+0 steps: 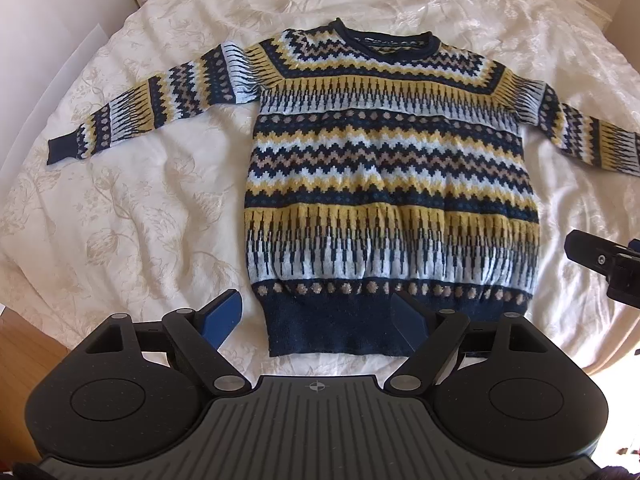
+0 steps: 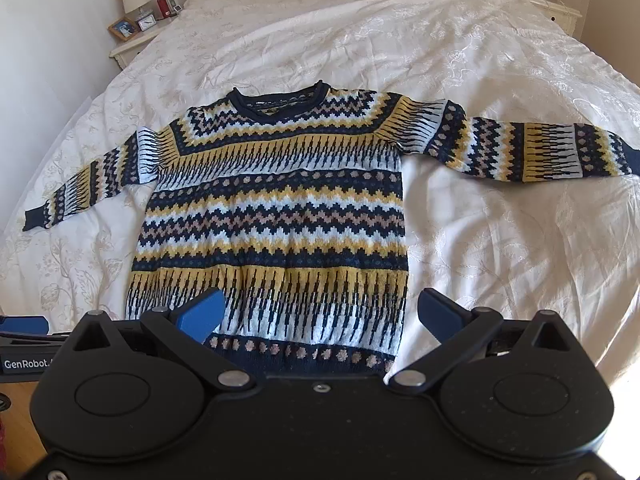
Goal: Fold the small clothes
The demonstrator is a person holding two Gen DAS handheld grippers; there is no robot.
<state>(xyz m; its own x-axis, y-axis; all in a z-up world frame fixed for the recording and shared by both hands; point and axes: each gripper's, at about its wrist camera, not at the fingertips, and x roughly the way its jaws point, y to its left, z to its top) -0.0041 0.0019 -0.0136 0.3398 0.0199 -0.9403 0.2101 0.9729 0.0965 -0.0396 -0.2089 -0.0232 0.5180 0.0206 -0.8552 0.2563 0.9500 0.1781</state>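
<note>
A knitted sweater (image 1: pixel 384 168) (image 2: pixel 276 216) in navy, yellow, white and tan zigzag bands lies flat and face up on the bed, both sleeves spread out, collar at the far side, navy hem nearest me. My left gripper (image 1: pixel 318 316) hovers open over the hem's left corner, nothing between its blue pads. My right gripper (image 2: pixel 320 316) stands open above the hem's right part, also holding nothing. The right gripper's black body (image 1: pixel 604 264) shows at the right edge of the left wrist view, and the left gripper (image 2: pixel 24 336) at the left edge of the right wrist view.
A white quilt (image 1: pixel 140 200) (image 2: pixel 500 240) with a pale floral print covers the bed. A bedside table (image 2: pixel 136 36) at the far left carries a lamp, a photo frame and a clock. Another bedside table (image 2: pixel 556 8) stands at the far right. Wooden floor (image 1: pixel 24 340) shows at the near left.
</note>
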